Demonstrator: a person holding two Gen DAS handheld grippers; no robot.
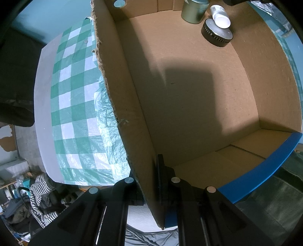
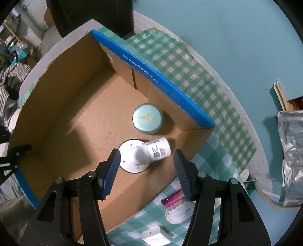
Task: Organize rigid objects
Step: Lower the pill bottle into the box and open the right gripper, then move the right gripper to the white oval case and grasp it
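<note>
Left claw [image 1: 150,186] clamped onto the side wall of the cardboard box [image 1: 121,79], one finger outside and one inside, near the box's blue-edged end wall. Box resting on a green-and-white checked cloth [image 1: 75,94] spread over the worktop [image 1: 44,106], whose grey margin runs along the cloth's outer edge.

Right claw [image 2: 146,170] spread wide above the box's other end, fingers well apart with nothing between them, ridged blue pads [image 2: 109,174] bare. Directly below, in the box corner: a white bottle [image 2: 156,152] lying on its side, tilted, its capped end propped on top of a round black disc with a white face [image 2: 130,159]. Just beside these, close to the blue-rimmed wall, a round tin with a pale teal lid [image 2: 147,118] standing upright; touching the bottle or not, cannot tell. Same three seen from the left wrist at the far end of the box floor: tin [image 1: 194,12], bottle [image 1: 220,16] and disc [image 1: 216,33] grouped in one corner, the remaining floor of the box in shadow.

Outside the box on the cloth, near the right claw: a pink lighter-like item [image 2: 173,198] on a small white packet [image 2: 179,211], and a white blocky object [image 2: 157,236] toward the worktop's near edge. Crinkled silver foil bag [image 2: 291,155] at the far right edge of the right wrist view.
</note>
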